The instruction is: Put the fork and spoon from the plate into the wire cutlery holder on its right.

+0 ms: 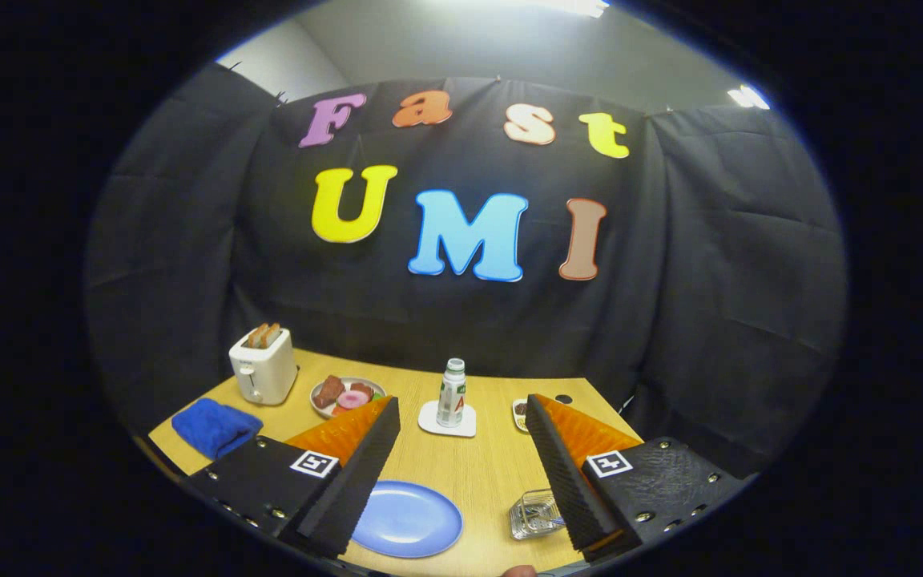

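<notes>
A blue plate [407,521] lies on the wooden table [485,473] between my two fingers, low and close, and the part of it I see is bare. To its right stands the wire cutlery holder [532,513], partly hidden behind my right finger [566,473]. Inside it are metal glints that I cannot tell apart from the wires. My gripper [462,403] is open and held above the table, with nothing between the fingers. The left finger [353,473] overlaps the plate's left edge.
Beyond the fingers a small bottle [452,393] stands on a white coaster [447,421]. At the back left are a white toaster [263,367] with toast, a plate of food [347,396] and a blue cloth [215,426]. A small dish [519,413] peeks out behind the right fingertip.
</notes>
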